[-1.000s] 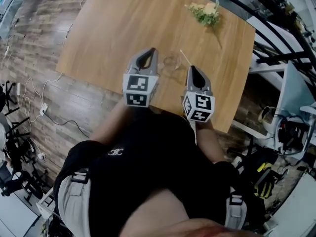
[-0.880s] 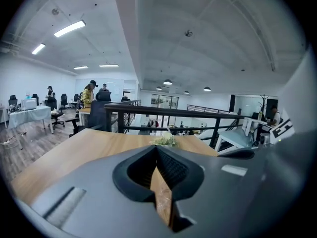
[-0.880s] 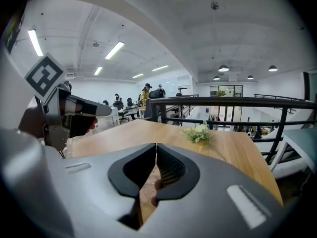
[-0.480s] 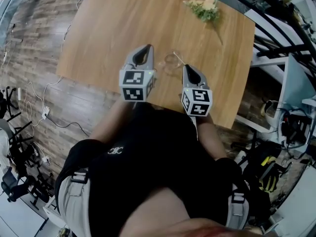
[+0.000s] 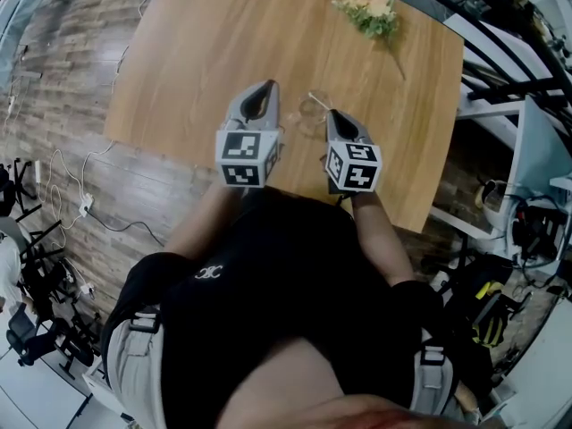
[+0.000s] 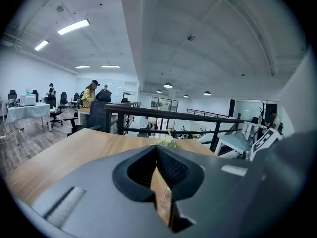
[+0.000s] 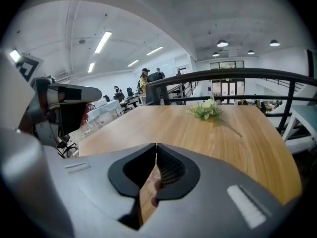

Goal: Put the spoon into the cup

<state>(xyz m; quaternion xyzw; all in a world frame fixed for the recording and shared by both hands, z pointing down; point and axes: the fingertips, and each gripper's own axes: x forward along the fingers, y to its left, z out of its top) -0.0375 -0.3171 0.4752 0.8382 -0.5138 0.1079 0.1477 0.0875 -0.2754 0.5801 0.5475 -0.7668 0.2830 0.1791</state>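
Note:
A clear glass cup (image 5: 308, 116) stands on the wooden table (image 5: 206, 43) near its front edge, between my two grippers. My right gripper (image 5: 332, 116) is just right of the cup, shut on the thin pale spoon (image 5: 318, 100), which slants up and left over the cup's rim. My left gripper (image 5: 260, 93) hovers to the cup's left, shut and holding nothing. In the left gripper view the jaws (image 6: 156, 148) meet at their tips, as they do in the right gripper view (image 7: 156, 146). Cup and spoon are hidden behind the jaws in both gripper views.
A small bunch of pale flowers with green leaves (image 5: 371, 13) (image 7: 208, 109) lies at the table's far right. A black railing (image 7: 233, 76) runs behind the table. Desks and clutter stand right of it, cables lie on the wood floor (image 5: 71, 195) at left.
My right gripper has carried the spoon left, from right of the cup to close beside it, so the spoon now crosses the rim. The left gripper has barely moved.

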